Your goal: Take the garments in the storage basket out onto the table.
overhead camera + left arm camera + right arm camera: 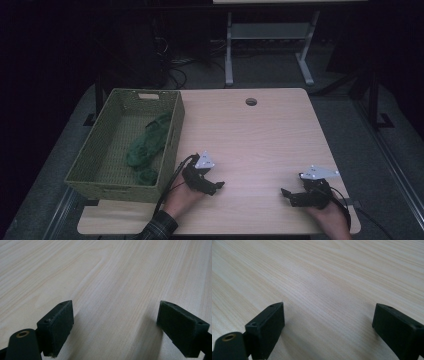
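Observation:
A green woven basket (105, 150) stands on the left side of the wooden table (260, 135). Crumpled green cloth (147, 145) lies inside it against the right wall. My left gripper (217, 187) rests low on the table just right of the basket's near corner, pointing right, open and empty. In the left gripper view its jaws stand wide apart (115, 327) over bare wood. My right gripper (285, 193) sits near the table's front right, pointing left, also open. Bare wood lies between its widely spread jaws (328, 327) in the right gripper view.
A round cable hole (251, 102) is in the table's far middle. A grey desk frame (270, 45) and cables stand on the dark floor beyond the table. Both hands enter from the near edge.

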